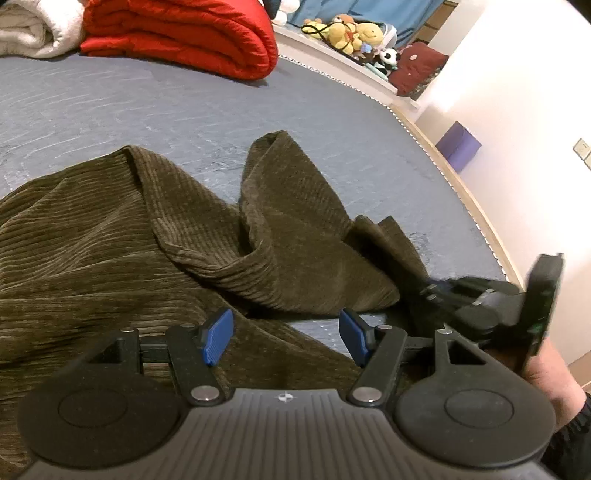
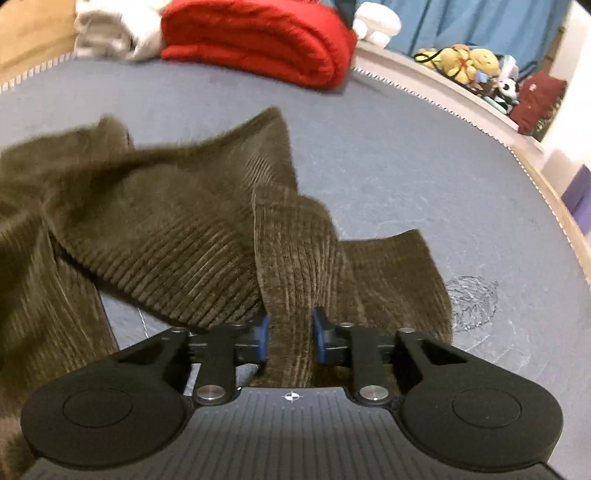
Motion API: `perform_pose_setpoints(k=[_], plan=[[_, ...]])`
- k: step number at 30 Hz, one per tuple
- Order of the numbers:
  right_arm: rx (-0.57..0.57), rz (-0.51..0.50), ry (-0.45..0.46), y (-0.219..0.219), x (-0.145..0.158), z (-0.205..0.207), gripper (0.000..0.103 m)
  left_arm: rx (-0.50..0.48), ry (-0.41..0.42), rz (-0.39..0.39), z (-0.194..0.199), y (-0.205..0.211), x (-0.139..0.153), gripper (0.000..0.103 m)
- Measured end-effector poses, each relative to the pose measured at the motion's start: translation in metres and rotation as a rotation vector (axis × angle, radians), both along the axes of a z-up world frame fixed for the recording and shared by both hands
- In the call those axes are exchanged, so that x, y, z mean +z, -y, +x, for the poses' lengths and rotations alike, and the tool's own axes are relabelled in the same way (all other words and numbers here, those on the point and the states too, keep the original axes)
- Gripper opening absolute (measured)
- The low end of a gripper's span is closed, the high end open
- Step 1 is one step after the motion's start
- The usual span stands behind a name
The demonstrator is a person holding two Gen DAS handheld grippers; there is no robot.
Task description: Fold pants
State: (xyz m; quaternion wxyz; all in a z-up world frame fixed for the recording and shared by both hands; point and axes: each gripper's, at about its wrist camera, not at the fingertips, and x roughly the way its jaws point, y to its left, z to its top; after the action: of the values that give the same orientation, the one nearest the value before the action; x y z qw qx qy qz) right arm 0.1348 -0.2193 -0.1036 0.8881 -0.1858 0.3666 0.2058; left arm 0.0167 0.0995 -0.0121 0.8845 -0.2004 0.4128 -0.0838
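Olive corduroy pants (image 1: 110, 236) lie crumpled on the blue-grey bed (image 1: 147, 107), spread left to center in both views. Right gripper (image 2: 290, 334): jaws clamped on a bunched fold of the pants, fabric lifted and draped over its left side. Left gripper (image 1: 286, 338): jaws apart, nothing between them, hovering over the pants' near edge. Red folded quilt (image 1: 184, 33) and white blanket (image 1: 33, 29) at the bed's far end; plush toys (image 1: 351, 33) on the ledge beyond.
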Motion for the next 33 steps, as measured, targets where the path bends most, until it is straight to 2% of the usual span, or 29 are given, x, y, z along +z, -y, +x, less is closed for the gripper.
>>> perform_pose_setpoints(k=[3,7,10,12,17,19,20,21,23,26,28,29,30,31,32,33], plan=[[-0.062,0.068,0.049,0.026,0.023,-0.004,0.008,-0.019,0.004,0.005,-0.001,0.008,0.0,0.07],[-0.226,0.236,0.089,0.093,0.058,-0.007,0.007,-0.041,0.003,0.015,-0.001,0.018,-0.003,0.07],[-0.409,0.295,0.137,0.155,0.074,-0.016,0.007,-0.048,0.002,0.017,-0.002,0.023,-0.004,0.07],[-0.584,0.322,0.134,0.201,0.073,-0.025,0.007,-0.053,0.005,0.017,-0.002,0.026,-0.003,0.07],[-1.098,0.34,-0.012,0.303,0.037,-0.066,0.007,-0.078,0.014,0.013,-0.003,0.038,0.001,0.07],[-1.236,0.354,-0.093,0.332,0.018,-0.08,0.008,-0.089,0.016,0.013,-0.003,0.043,0.001,0.07],[-1.274,0.387,-0.169,0.346,0.004,-0.084,0.009,-0.093,0.017,0.014,-0.003,0.045,0.001,0.07],[-1.301,0.41,-0.217,0.355,-0.005,-0.087,0.012,-0.095,0.017,0.015,-0.003,0.047,0.001,0.07],[-1.349,0.385,-0.218,0.362,-0.012,-0.088,0.016,-0.095,0.017,0.014,-0.004,0.049,0.001,0.07],[-1.405,0.333,-0.079,0.367,0.006,-0.093,0.017,-0.088,0.016,0.017,-0.005,0.048,0.0,0.071],[-1.432,0.368,0.057,0.367,0.023,-0.104,0.028,-0.079,0.013,0.018,-0.004,0.043,-0.001,0.071],[-1.407,0.399,0.116,0.366,0.031,-0.104,0.032,-0.072,0.01,0.018,-0.004,0.041,-0.002,0.071],[-1.346,0.419,0.14,0.363,0.035,-0.097,0.042,-0.065,0.007,0.018,-0.003,0.038,-0.002,0.071],[-1.255,0.451,0.133,0.358,0.036,-0.087,0.045,-0.057,0.004,0.018,-0.002,0.036,-0.003,0.071],[-1.149,0.499,0.093,0.35,0.034,-0.074,0.044,-0.051,0.001,0.018,0.0,0.034,-0.004,0.071],[-1.088,0.523,0.046,0.343,0.031,-0.065,0.044,-0.046,-0.001,0.018,0.002,0.032,-0.004,0.071]])
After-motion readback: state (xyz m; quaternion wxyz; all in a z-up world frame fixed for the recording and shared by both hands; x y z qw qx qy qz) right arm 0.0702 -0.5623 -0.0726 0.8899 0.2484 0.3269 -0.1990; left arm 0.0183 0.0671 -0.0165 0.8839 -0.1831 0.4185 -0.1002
